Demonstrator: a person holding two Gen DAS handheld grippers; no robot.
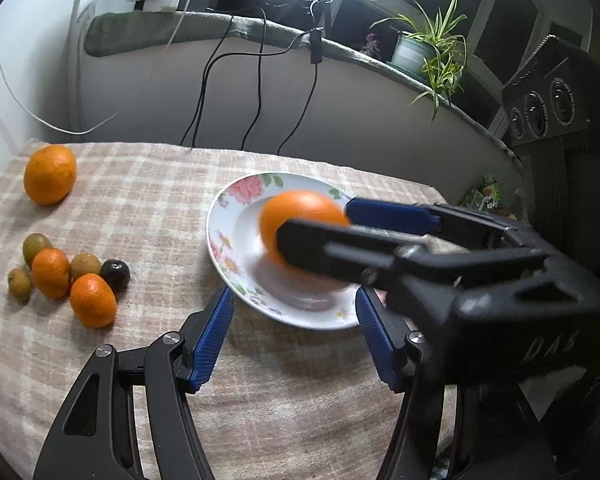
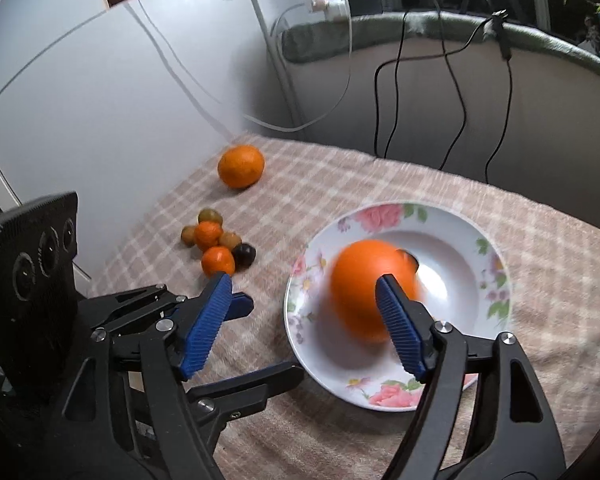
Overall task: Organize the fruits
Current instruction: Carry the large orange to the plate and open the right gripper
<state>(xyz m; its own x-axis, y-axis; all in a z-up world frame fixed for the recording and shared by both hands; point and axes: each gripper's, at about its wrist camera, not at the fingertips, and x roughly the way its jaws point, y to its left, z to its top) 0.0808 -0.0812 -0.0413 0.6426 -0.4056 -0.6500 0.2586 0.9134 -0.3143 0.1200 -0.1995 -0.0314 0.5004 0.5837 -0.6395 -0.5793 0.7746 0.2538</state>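
Right hand-held gripper [image 2: 304, 312]: jaws spread, blurred large orange [image 2: 370, 292] loose beside its right pad, apparently just let go into the floral plate [image 2: 496, 280] near the counter's [image 1: 140, 208] right edge. Left hand-held gripper [image 1: 294, 322]: open, empty, at the plate's near rim. Awaiting sorting: mandarin [image 1: 50, 174] at far-left corner; small-fruit cluster [image 1: 72, 276] along left edge.

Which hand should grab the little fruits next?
Probably the left. The left gripper is open and empty, and the pile of small fruits lies on its side of the plate. The right gripper is open beside the big orange in the plate, farther from the pile.
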